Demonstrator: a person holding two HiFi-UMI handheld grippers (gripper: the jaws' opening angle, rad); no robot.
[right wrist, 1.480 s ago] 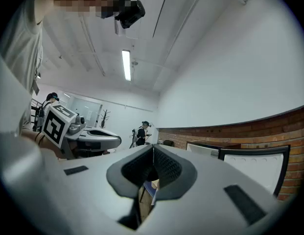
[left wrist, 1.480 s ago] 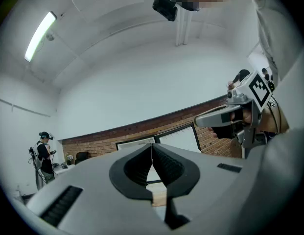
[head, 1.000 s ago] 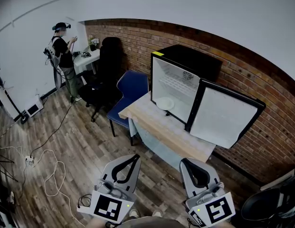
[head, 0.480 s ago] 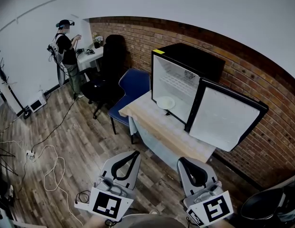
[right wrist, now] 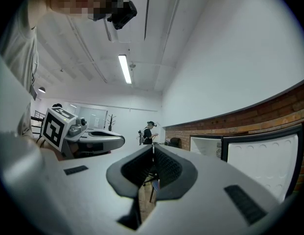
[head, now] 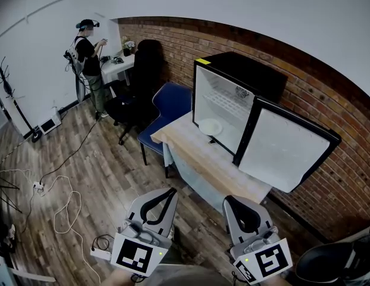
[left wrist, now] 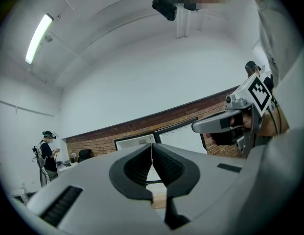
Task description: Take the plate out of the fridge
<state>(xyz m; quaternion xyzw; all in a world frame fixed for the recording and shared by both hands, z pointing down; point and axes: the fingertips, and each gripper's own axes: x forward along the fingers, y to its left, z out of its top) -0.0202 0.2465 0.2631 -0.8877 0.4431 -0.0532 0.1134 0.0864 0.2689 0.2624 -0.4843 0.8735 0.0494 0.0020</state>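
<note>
Though illegible, yellow sticker point(head: 202, 61) on fridge point(head: 251, 71)

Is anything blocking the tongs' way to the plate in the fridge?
Nothing visible. The fridge door stands swung open, the plate lies exposed inside, and only floor separates the left tongs and right tongs from the table.

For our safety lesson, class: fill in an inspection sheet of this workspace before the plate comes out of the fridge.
Surface: wooden table, bearing the fridge.
Job's things: black mini fridge, door swung open; white plate at the bottom inside.
Clutter: nothing seen.
Grippers: left gripper and right gripper both shut, empty, short of the table.
Cables: white cable looped on the floor near a power strip.
Surroundings: brick wall, blue chair, black office chair, a person at a desk.
</note>
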